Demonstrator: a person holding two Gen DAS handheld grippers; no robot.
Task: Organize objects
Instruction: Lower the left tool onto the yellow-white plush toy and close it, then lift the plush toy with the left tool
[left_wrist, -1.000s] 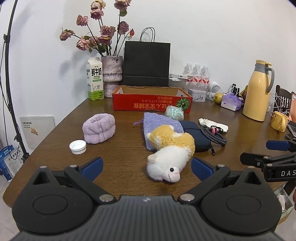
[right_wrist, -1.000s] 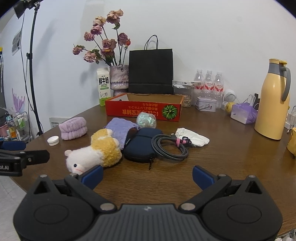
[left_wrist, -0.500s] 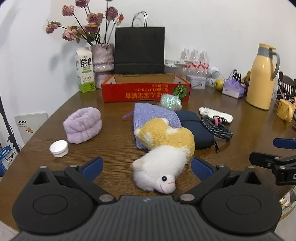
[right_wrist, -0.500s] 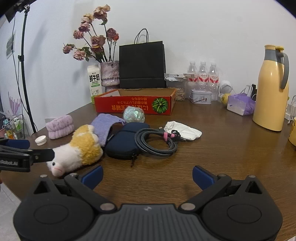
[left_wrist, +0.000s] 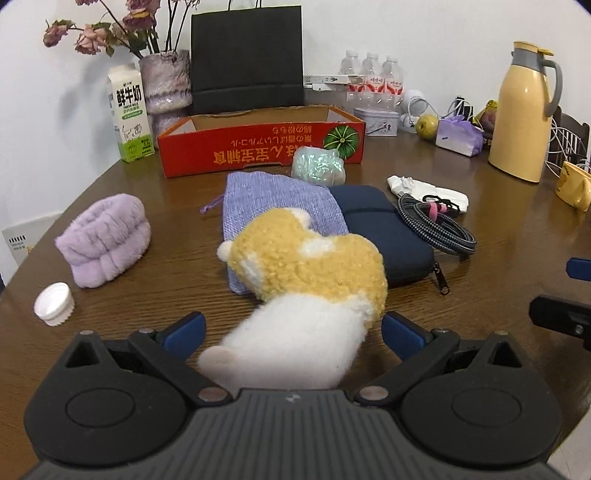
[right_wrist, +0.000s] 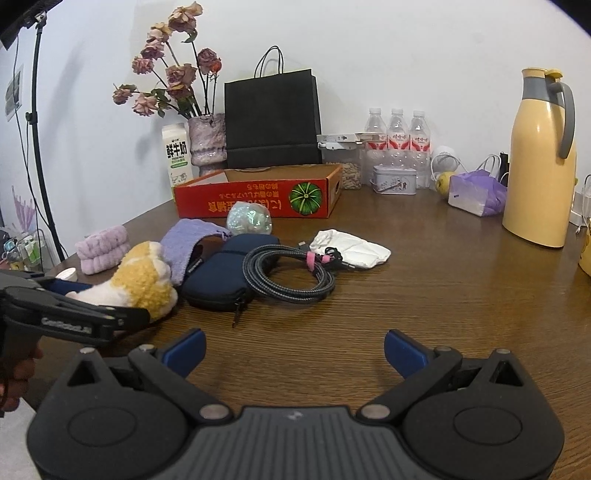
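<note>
A yellow and white plush toy lies on the brown table, partly over a purple knit pouch. My left gripper is open, its blue fingertips either side of the toy's white head end without pressing it. Beside the toy sit a navy zip case, a coiled grey cable, a white cloth and a shiny ball. A red cardboard box stands open behind them. My right gripper hangs open over bare table in front of the cable.
A lilac headband and a white cap lie at the left. At the back stand a milk carton, a flower vase, a black paper bag and water bottles. A yellow thermos stands at the right.
My left gripper has moved forward and lower until the plush toy's head sits between its fingers. My right gripper has crept closer to the cable and case. Both stayed open.
</note>
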